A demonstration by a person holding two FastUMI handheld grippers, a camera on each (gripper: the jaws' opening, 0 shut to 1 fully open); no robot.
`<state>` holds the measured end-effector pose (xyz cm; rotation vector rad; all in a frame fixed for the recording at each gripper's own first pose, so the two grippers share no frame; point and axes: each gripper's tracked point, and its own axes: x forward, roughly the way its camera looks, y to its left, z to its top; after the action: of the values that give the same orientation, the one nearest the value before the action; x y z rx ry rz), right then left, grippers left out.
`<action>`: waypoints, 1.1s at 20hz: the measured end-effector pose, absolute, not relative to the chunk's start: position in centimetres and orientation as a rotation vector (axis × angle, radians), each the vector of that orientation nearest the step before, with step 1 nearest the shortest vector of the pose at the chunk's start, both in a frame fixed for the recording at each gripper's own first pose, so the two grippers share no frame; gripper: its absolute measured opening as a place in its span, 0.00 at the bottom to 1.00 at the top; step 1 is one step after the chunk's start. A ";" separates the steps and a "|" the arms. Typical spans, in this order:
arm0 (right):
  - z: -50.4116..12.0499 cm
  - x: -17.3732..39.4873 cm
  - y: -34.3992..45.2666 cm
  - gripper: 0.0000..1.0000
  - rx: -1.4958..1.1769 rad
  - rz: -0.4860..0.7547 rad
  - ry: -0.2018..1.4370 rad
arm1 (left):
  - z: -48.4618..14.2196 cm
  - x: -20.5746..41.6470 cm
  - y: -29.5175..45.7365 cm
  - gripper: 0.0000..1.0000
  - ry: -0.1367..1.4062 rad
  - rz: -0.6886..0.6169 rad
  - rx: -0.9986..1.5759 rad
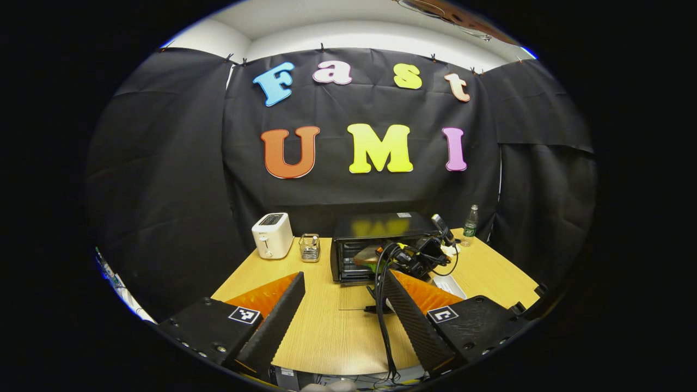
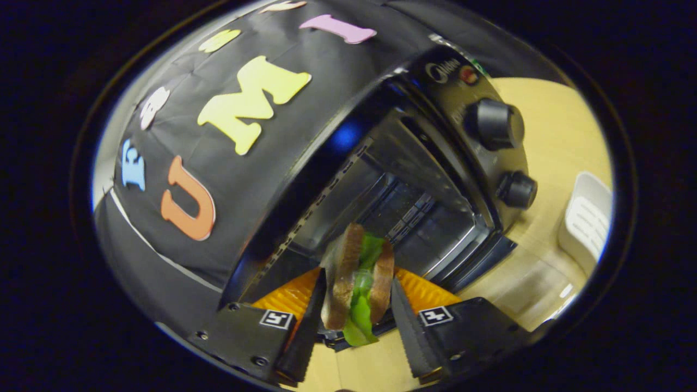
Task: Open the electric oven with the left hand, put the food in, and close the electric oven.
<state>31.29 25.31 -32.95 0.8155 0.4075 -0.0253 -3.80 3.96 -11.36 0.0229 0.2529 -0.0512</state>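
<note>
Oven (image 2: pixel 414 179) open | right gripper (image 2: pixel 356 305) tilted, clamping sandwich (image 2: pixel 356 283) at mouth | left gripper (image 1: pixel 340 310) wide, back

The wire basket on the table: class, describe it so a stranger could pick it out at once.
Start at the black oven at the back of the wooden table. Look left toward the white toaster. Between them stands the small wire basket, the one see-through metal thing there.
</note>
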 end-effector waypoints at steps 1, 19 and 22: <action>-33.4 31.0 24.7 0.81 0.748 -0.037 0.434 | -11.2 -3.7 3.9 0.95 0.248 -0.051 0.019; -20.2 16.0 14.5 1.00 0.142 0.102 0.265 | -13.5 -2.2 5.2 0.96 0.209 0.008 0.035; -15.0 12.3 10.7 0.94 0.100 0.099 0.186 | -15.0 -1.9 4.6 0.96 0.224 0.010 0.048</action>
<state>12.33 10.73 -15.03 0.0996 0.1856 0.0989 -1.87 4.58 -14.98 0.0479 0.2244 0.0098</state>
